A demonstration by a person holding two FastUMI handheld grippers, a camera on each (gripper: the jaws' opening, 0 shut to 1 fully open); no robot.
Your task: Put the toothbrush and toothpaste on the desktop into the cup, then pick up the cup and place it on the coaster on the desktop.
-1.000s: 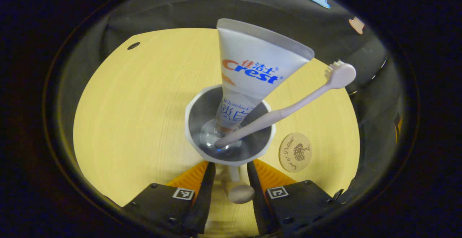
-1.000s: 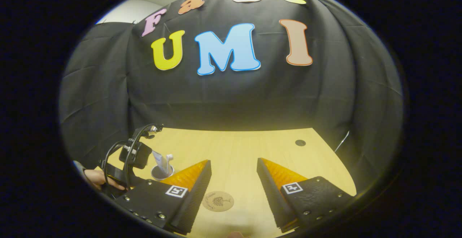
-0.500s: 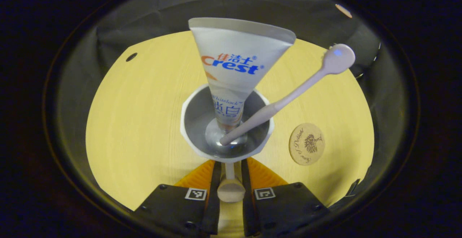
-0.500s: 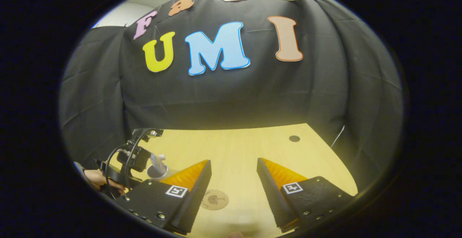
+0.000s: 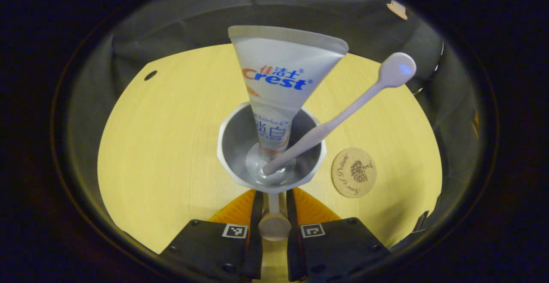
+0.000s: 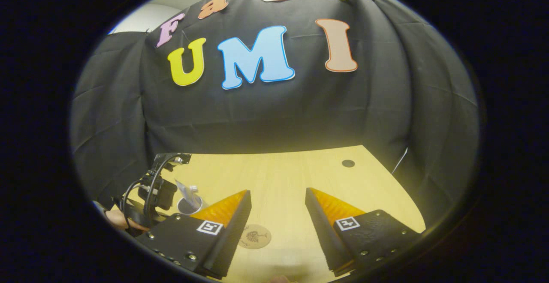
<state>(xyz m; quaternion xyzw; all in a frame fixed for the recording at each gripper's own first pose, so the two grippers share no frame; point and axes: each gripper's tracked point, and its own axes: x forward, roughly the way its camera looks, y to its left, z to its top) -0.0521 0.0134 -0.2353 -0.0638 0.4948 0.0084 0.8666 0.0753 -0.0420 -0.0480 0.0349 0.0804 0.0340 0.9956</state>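
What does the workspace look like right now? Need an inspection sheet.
Surface: light wood desktop, with a small dark hole near its far edge.
Job's things: toothpaste and toothbrush both stand in the cup, leaning out past the rim. Coaster lies bare on the desktop beside the cup, apart from it.
Clutter: nothing seen.
Grippers: left gripper is shut on the cup's handle. Right gripper is open and holds nothing, above the desktop near the coaster.
Cables: black cables loop over the left gripper's body.
Surroundings: black cloth wall behind the desktop.
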